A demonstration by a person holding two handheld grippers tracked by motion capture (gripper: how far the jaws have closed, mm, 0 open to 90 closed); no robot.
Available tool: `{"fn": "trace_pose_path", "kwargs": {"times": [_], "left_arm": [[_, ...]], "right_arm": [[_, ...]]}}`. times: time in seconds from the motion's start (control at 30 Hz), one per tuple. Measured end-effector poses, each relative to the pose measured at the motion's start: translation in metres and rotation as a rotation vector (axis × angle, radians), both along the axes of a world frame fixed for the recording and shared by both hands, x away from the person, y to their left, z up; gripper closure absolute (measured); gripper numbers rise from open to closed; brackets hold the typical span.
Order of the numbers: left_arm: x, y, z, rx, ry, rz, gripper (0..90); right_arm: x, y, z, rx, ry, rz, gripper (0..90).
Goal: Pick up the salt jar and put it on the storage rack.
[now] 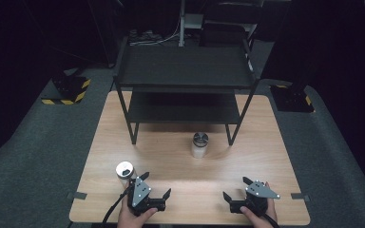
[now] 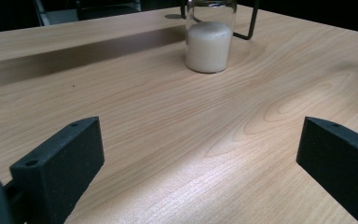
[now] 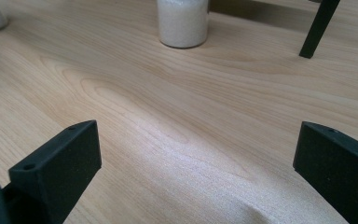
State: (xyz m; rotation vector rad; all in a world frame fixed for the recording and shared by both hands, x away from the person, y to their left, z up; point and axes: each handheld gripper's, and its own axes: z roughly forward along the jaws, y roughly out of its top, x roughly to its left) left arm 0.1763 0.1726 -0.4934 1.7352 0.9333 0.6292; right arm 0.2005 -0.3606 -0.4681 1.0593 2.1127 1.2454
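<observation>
Upright glass jar point(image 1: 200, 145) of white grains, long axis vertical, metal lid up. Near table edge, left gripper point(image 1: 157, 186) and right gripper point(image 1: 235, 188), jaws wide apart, empty.

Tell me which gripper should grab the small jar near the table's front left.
Left, probably. The left gripper sits beside the small jar, jaws open and empty. The right gripper, also open, is across the table.

I see bare table point(image 1: 247, 156) ahead of both grippers; only the jar point(image 1: 199, 145) and shelf legs point(image 1: 231, 134) block passage beyond.
</observation>
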Motion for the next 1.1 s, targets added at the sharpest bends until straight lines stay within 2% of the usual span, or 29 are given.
{"fn": "trace_pose_path", "kwargs": {"times": [0.1, 0.23, 0.37, 0.47, 0.57, 0.7, 0.87, 1.1], "left_arm": [[0.001, 0.000, 0.001, 0.012, -0.001, -0.011, 0.8], [0.002, 0.000, 0.001, 0.021, -0.010, -0.032, 0.7], [0.001, 0.003, -0.002, -0.013, -0.023, -0.052, 0.6], [-0.003, 0.005, 0.001, -0.024, -0.040, -0.060, 0.5], [-0.008, 0.010, 0.008, -0.033, -0.074, -0.067, 0.5], [-0.016, 0.013, 0.013, -0.058, -0.101, -0.043, 0.5], [-0.024, 0.023, 0.017, -0.069, -0.135, -0.020, 0.5], [-0.032, 0.037, 0.021, -0.083, -0.158, 0.041, 0.5]], "right_arm": [[-0.002, 0.003, 0.000, -0.005, -0.002, -0.020, 0.4], [-0.004, 0.001, -0.002, 0.012, -0.009, -0.026, 0.2], [-0.005, 0.000, -0.002, 0.010, -0.016, -0.015, 0.3], [-0.004, -0.001, -0.002, 0.011, -0.015, -0.004, 0.5], [-0.003, -0.001, -0.002, 0.014, -0.009, -0.008, 0.4], [-0.003, -0.002, -0.002, 0.020, -0.010, -0.006, 0.5], [-0.003, -0.002, -0.002, 0.022, -0.009, -0.011, 0.4], [-0.003, -0.002, -0.002, 0.024, -0.007, -0.009, 0.4]]}}
